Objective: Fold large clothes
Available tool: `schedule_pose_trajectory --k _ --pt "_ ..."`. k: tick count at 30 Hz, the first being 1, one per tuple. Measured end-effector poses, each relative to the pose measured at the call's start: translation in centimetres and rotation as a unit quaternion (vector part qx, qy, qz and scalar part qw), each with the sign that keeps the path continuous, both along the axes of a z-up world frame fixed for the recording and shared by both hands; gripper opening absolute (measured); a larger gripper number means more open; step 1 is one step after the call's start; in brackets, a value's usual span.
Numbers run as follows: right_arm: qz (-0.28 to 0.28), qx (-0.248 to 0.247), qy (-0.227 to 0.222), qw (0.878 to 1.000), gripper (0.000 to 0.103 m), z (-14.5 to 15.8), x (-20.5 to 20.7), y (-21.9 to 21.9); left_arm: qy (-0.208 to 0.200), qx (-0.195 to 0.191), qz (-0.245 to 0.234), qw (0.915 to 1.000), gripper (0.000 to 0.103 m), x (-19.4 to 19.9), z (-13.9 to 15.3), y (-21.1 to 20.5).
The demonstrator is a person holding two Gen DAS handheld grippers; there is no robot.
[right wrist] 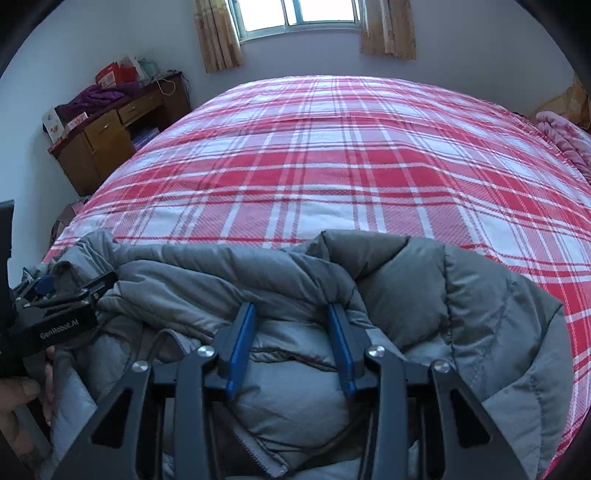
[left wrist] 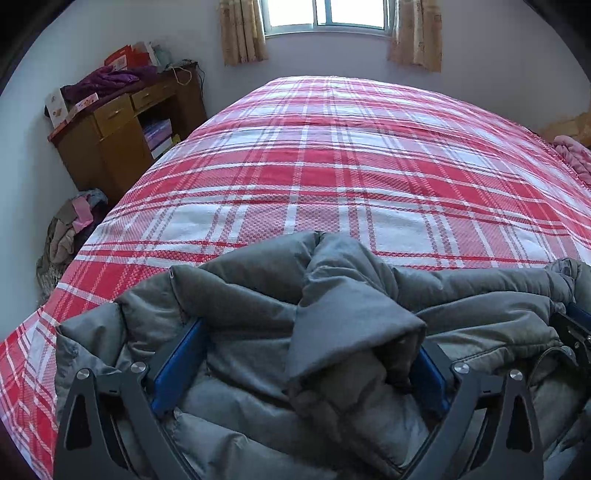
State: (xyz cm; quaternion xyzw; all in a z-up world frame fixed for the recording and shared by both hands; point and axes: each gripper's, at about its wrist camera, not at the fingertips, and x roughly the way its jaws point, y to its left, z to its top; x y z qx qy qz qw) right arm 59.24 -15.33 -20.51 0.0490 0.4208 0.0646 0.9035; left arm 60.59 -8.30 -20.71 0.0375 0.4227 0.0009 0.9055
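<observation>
My left gripper (left wrist: 303,365) gapes wide over the grey puffer jacket (left wrist: 332,295) lying left-to-right along the bed's (left wrist: 332,166) near edge, while my right gripper (right wrist: 291,343) pinches a fold.

Bed (left wrist: 351,166) lies open beyond bunched jacket (left wrist: 351,302).

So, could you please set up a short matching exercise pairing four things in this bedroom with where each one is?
Things:
1. grey padded jacket
2. purple garment
3. curtains
4. pile of clothes

Places:
A. either side of the window
B. on the floor beside the bed
C. near edge of the plaid bed
D. on top of the wooden desk

Pairs: 1-C, 2-D, 3-A, 4-B
</observation>
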Motion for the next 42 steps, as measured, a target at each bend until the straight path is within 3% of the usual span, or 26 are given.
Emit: schedule_pose_trajectory --k 8,42 --pt "-0.001 -0.050 0.001 0.999 0.043 -0.3 0.1 1.3 0.003 0.003 0.002 1.0000 0.102 0.2 -0.2 -0.1" --pt "-0.004 -0.064 0.002 0.998 0.043 -0.5 0.4 1.6 0.002 0.010 0.001 0.9999 0.102 0.2 -0.4 -0.2"
